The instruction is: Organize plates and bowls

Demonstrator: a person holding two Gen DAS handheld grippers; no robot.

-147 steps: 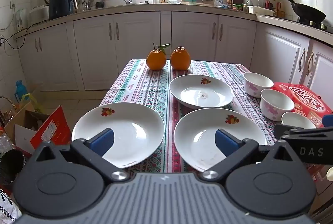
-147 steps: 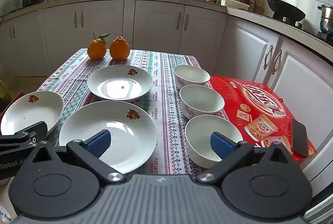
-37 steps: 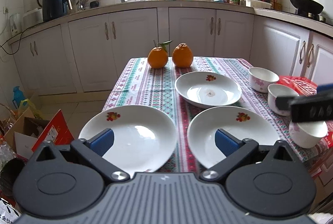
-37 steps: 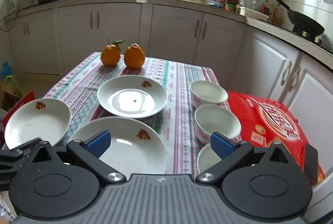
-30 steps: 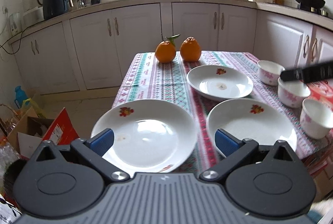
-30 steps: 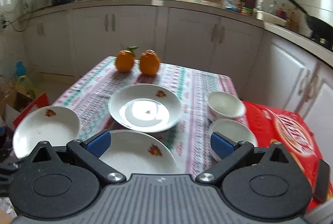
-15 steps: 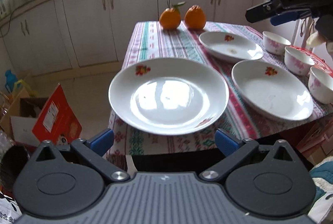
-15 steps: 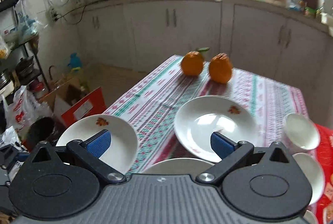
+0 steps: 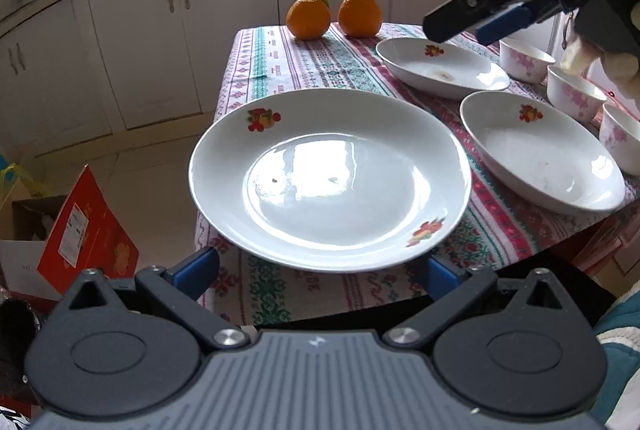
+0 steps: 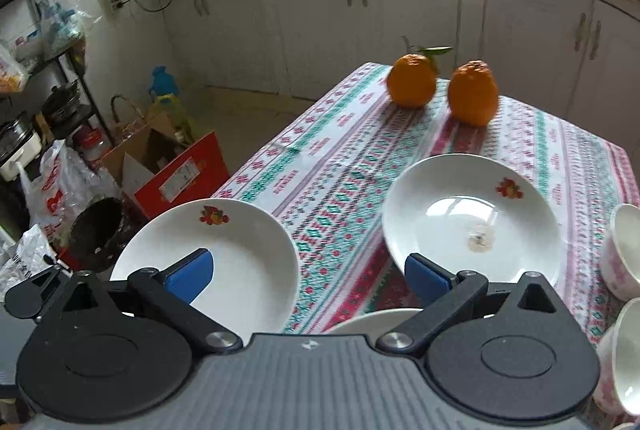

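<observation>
Three white plates (image 9: 328, 174) with fruit decals and three pink-flowered bowls (image 9: 576, 98) sat on the table; nearest plate lay just ahead of the left gripper (image 9: 320, 272), released; right gripper (image 10: 308, 272) hovered released.

Three white plates with small fruit prints lie flat: the nearest plate (image 9: 328, 178) fills the frame's centre, overhanging the desk edge, a second plate (image 9: 540, 150) at right, a third plate (image 9: 440, 68) upper right. Three white bowls with pink flowers (image 9: 576, 98) line the right edge, upright
</observation>
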